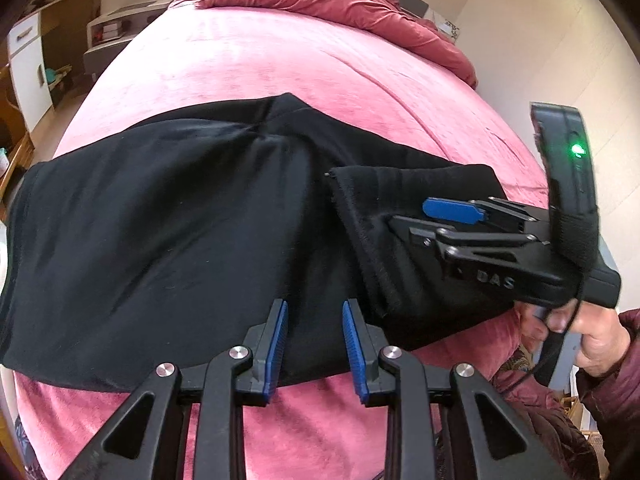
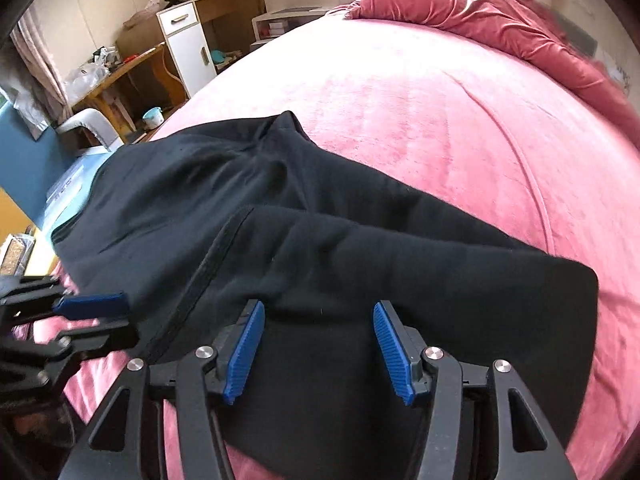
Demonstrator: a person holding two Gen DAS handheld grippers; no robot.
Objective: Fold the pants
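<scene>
Two grippers held over black pants point(image 1: 160, 216) spread across a pink bed point(image 1: 256, 64), leg end folded back (hem seam exposed), left gripper point(image 1: 315, 344) parted with nothing between its pads, right gripper point(image 2: 319, 350) likewise spread wide above the folded part.

The only lettering I can read is on my right gripper point(image 1: 454, 220), seen from the left wrist camera: raised black letters on the black body just ahead of the handle, which look like "DAS", though the first letter is faint. A green light glows on the unit mounted above it, with no text legible there. From the right wrist camera I can read nothing.
</scene>
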